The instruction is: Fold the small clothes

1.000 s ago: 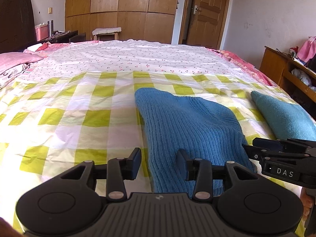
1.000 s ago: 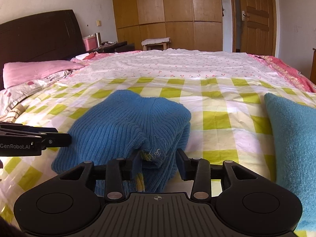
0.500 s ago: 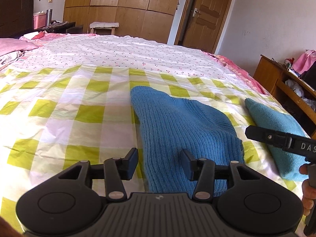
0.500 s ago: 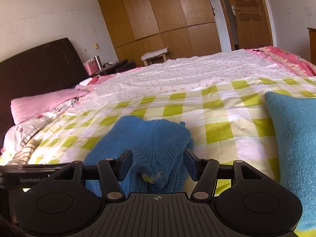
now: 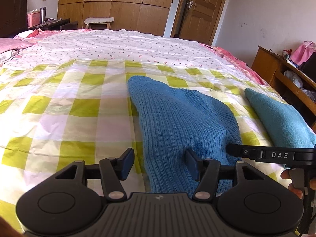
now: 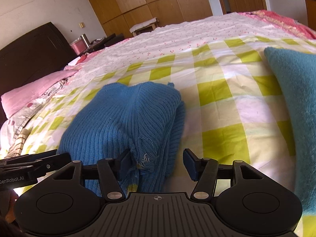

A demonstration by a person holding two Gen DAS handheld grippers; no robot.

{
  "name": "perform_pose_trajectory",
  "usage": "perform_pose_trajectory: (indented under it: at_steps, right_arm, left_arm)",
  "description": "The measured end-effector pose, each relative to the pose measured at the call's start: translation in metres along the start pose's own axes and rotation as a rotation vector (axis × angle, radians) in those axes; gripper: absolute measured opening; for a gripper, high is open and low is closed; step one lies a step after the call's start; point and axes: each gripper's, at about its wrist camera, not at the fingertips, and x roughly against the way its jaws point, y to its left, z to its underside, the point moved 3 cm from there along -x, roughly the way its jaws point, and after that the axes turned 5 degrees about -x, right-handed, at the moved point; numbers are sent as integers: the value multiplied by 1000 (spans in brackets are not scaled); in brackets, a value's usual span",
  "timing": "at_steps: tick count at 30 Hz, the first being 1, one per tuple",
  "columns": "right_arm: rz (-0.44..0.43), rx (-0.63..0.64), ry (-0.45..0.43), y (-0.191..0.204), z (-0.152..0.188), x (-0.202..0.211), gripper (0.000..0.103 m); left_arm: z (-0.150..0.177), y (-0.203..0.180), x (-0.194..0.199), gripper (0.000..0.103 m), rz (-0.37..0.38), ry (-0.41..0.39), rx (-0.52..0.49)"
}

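Blue sweater (image 6: 126, 122) between right gripper (image 6: 156, 163) jaws

**A sunlit bedroom**

We see a wide bed (image 5: 79, 90) under a green-checked sheet, with a cherry-print cover beyond. A dark headboard (image 6: 33, 53) and pink pillow (image 6: 33, 94) lie at its head. Wooden wardrobes (image 5: 110, 6) line the far white wall beside a brown door (image 5: 203, 9); a wooden shelf unit (image 5: 280, 75) stands nearby.

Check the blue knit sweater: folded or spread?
Folded. The blue knit sweater lies bunched in a compact stack on the checked sheet, with layered edges down its right side.
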Motion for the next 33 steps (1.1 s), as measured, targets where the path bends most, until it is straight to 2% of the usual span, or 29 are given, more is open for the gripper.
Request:
perform_pose_trajectory:
  at_steps: [3, 7, 9, 17, 21, 23, 33]
  right_arm:
    - [-29, -31, 23, -3, 4, -5, 56]
    - [-73, -61, 34, -5, 2, -6, 57]
    - [-101, -84, 48, -8, 1, -9, 60]
    - [-169, -144, 70, -13, 3, -17, 58]
    - [-198, -163, 90, -12, 3, -18, 45]
    - [-204, -163, 98, -11, 4, -16, 42]
    - [-190, -69, 197, 9, 42, 31, 39]
  left_arm:
    - [0, 6, -4, 64, 32, 6, 35]
    - [1, 13, -12, 64, 115, 18, 98]
    - [2, 13, -18, 64, 136, 24, 101]
    - [5, 16, -37, 65, 216, 66, 160]
    - [8, 10, -31, 64, 222, 76, 116]
    - [11, 7, -25, 63, 220, 87, 94]
    - [58, -11, 34, 63, 252, 151, 34]
